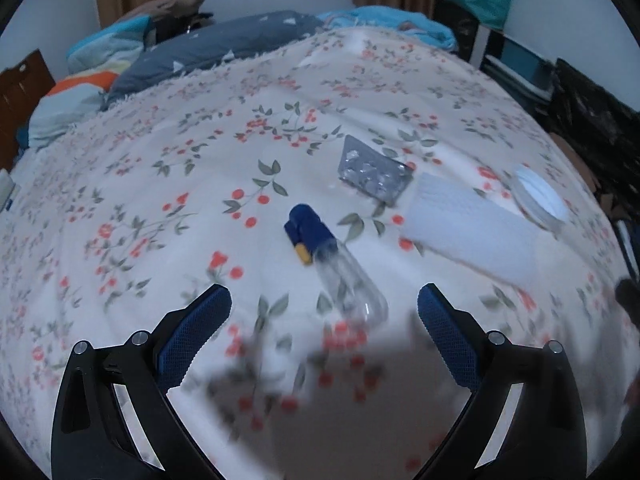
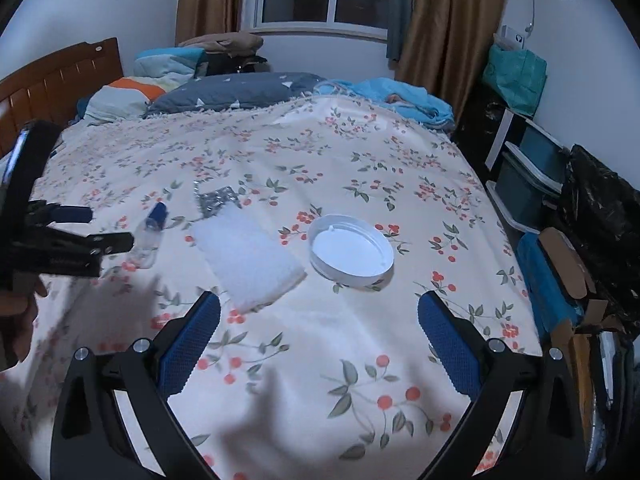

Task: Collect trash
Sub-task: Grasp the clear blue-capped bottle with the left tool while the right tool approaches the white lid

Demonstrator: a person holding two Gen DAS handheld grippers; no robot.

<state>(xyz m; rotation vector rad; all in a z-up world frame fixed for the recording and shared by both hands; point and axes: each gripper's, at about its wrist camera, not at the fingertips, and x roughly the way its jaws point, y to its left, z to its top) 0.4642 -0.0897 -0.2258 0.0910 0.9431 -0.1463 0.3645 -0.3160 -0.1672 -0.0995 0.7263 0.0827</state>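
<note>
Trash lies on a floral bedspread. A clear spray bottle with a blue cap lies just ahead of my open, empty left gripper. Beyond it are a silver blister pack, a white foam sheet and a round white lid. In the right wrist view my right gripper is open and empty, a little short of the lid and foam sheet. The bottle, blister pack and left gripper show at the left.
Pillows and folded blankets lie at the head of the bed by a wooden headboard. Storage boxes, a black bag and cardboard stand along the bed's right side.
</note>
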